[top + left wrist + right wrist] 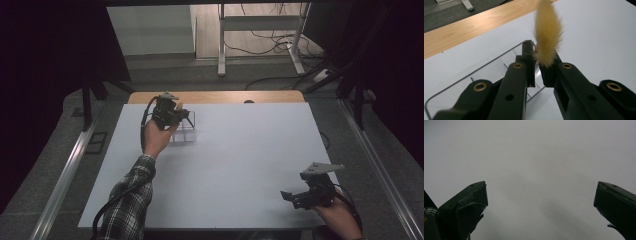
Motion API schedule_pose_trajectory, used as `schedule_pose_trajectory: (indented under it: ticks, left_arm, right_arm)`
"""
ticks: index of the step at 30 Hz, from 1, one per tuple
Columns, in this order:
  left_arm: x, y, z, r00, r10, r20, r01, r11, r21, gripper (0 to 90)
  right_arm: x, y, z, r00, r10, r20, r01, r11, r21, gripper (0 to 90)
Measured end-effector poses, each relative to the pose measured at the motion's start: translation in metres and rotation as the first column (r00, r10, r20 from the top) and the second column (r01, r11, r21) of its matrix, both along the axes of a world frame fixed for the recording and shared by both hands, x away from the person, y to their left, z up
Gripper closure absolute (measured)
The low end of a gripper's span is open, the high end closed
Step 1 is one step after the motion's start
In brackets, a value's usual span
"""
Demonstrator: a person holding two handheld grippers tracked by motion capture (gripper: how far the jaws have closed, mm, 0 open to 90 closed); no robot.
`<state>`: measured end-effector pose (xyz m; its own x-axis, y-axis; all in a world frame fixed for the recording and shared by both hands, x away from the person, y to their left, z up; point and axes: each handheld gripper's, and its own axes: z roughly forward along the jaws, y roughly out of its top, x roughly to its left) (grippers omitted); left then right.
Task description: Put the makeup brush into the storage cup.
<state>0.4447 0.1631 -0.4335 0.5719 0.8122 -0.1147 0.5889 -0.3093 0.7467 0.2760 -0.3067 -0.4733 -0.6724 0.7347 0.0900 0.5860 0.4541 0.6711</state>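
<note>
My left gripper (184, 116) (537, 56) is shut on the lower end of a fluffy tan fur piece (547, 32) that stands up from between the jaws. A bit of that fur piece (179, 106) shows pale above the gripper in the high view. The gripper hovers over a clear plastic box (184, 134) (461, 80) with thin dividers, at the far left of the white table top (240, 165). Whether the fur touches the box I cannot tell. My right gripper (291, 196) (540, 195) is open and holds nothing, low over the table's near right corner.
A wooden strip (215, 96) (461, 30) runs along the table's far edge. Behind it stand metal legs (221, 45) and loose cables (280, 42) on the floor. Rails (65, 170) run along both sides of the table.
</note>
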Motion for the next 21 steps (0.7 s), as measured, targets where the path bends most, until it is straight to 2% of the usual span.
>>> schedule_pose_trajectory:
  ticks: [10, 14, 17, 18, 21]
  left_arm:
    - [0.0, -0.005, -0.013, 0.9998, -0.009, -0.017, 0.01, 0.9996, 0.027, 82.9]
    - [-0.001, -0.006, -0.016, 0.9997, -0.01, -0.022, 0.01, 0.9996, 0.027, 82.6]
    - [-0.001, -0.005, -0.016, 0.9995, -0.013, -0.028, 0.013, 0.9999, 0.009, 81.0]
    - [0.0, -0.005, -0.016, 0.9995, -0.01, -0.029, 0.01, 0.9999, 0.002, 74.7]
    - [0.0, -0.004, -0.01, 0.9999, 0.014, 0.001, -0.014, 0.9999, -0.003, 51.4]
  right_arm:
    - [0.0, 0.0, 0.0, 1.0, 0.0, -0.006, 0.0, 1.0, -0.001, 0.0]
    - [0.0, 0.0, 0.0, 1.0, 0.001, -0.006, -0.001, 1.0, -0.001, 0.0]
    - [0.0, 0.0, 0.0, 1.0, 0.001, -0.006, -0.001, 1.0, 0.0, 0.0]
    - [0.0, 0.0, 0.0, 1.0, 0.001, -0.006, -0.001, 1.0, -0.001, 0.0]
    - [0.0, 0.0, 0.0, 1.0, 0.001, -0.006, -0.001, 1.0, -0.001, 0.0]
